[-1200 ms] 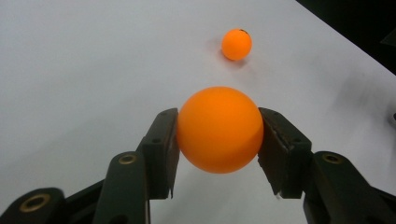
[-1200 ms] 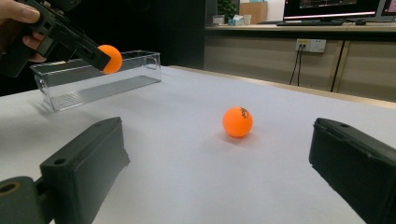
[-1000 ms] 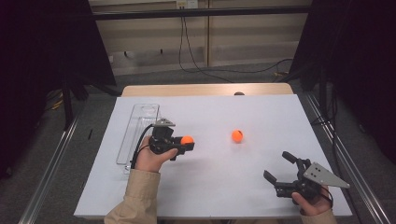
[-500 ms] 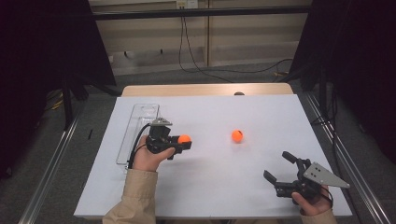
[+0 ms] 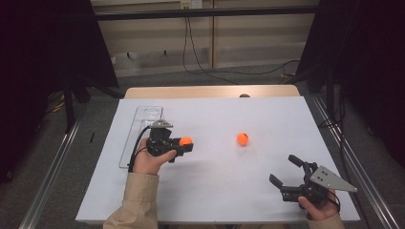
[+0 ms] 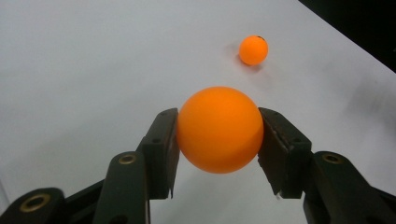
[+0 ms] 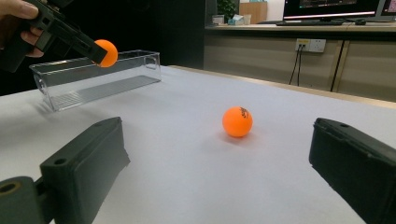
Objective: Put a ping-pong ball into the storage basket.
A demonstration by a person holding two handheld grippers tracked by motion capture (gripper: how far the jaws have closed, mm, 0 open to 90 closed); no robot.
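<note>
An orange ball (image 6: 219, 129) sits clamped between the jaws of the left hand-held gripper (image 5: 180, 144), lifted above the white table (image 5: 215, 191) just beside a clear plastic tray (image 5: 141, 125). A second orange ball (image 5: 242, 139) lies on the table, well apart. The right hand-held gripper (image 5: 286, 172) rests near the table's front edge, jaws spread wide and empty

1. clear plastic tray (image 5: 143, 125), long and narrow, at about 9 o'clock on the white table sheet (image 5: 224, 191), lying lengthwise from near to far.
2. bare wooden table edge (image 5: 200, 91) at 12 o'clock, beyond the sheet.
3. black cables (image 5: 200, 62) on the grey floor, 12 o'clock, trailing from a wall socket (image 5: 189, 4).
4. metal rails (image 5: 52, 176) along 9 and 3 o'clock.
5. monitor (image 7: 331, 7) on a desk, 1 o'clock in the right gripper view.
</note>
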